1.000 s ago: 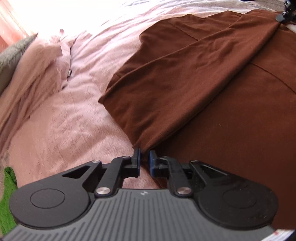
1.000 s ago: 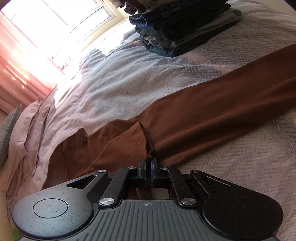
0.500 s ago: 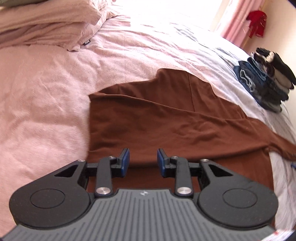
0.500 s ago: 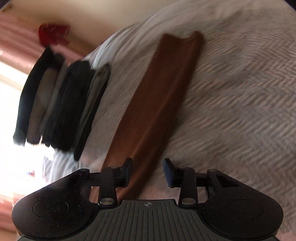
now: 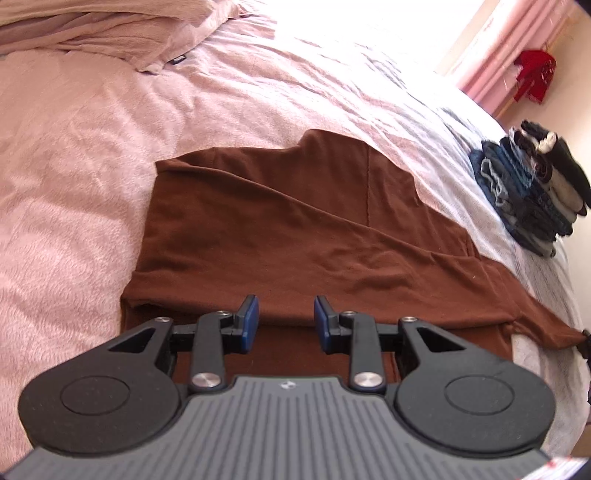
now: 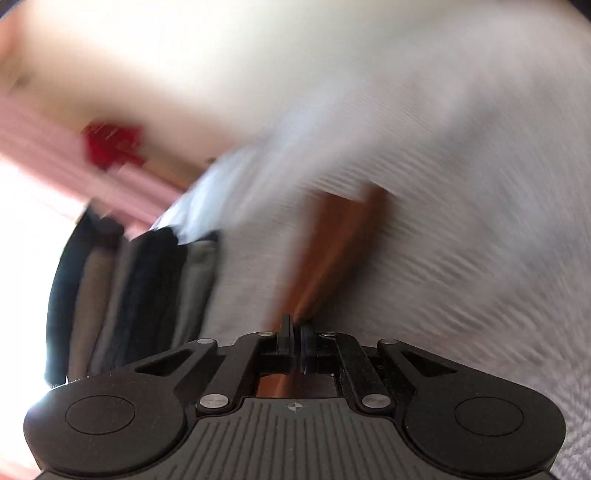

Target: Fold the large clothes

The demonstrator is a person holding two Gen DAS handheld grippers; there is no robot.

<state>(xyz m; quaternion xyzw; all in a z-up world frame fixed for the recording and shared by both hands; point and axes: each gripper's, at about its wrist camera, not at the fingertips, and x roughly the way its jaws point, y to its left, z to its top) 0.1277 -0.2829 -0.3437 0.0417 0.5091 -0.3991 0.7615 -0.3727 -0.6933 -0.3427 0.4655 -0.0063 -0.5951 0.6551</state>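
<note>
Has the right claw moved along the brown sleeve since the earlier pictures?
Yes. The right claw went toward the sleeve cuff, nearer the clothes pile, and has just closed on the sleeve.

This is a bedroom in a home. A wide bed covered by a pale pink, crinkled cotton bedspread (image 5: 92, 155) fills most of the left wrist view, with a rumpled pink pillow or bundled sheet (image 5: 110, 33) near its head. A brown knit garment (image 5: 295, 229) lies spread flat on the cover, and a stack of folded dark blue, black and cream clothes (image 5: 532, 192) sits near the far edge. Beyond the bed, strong daylight pours through a window framed by pleated pink curtains (image 5: 495, 70), beside which a red cloth item (image 5: 532, 74) hangs against a cream wall
</note>
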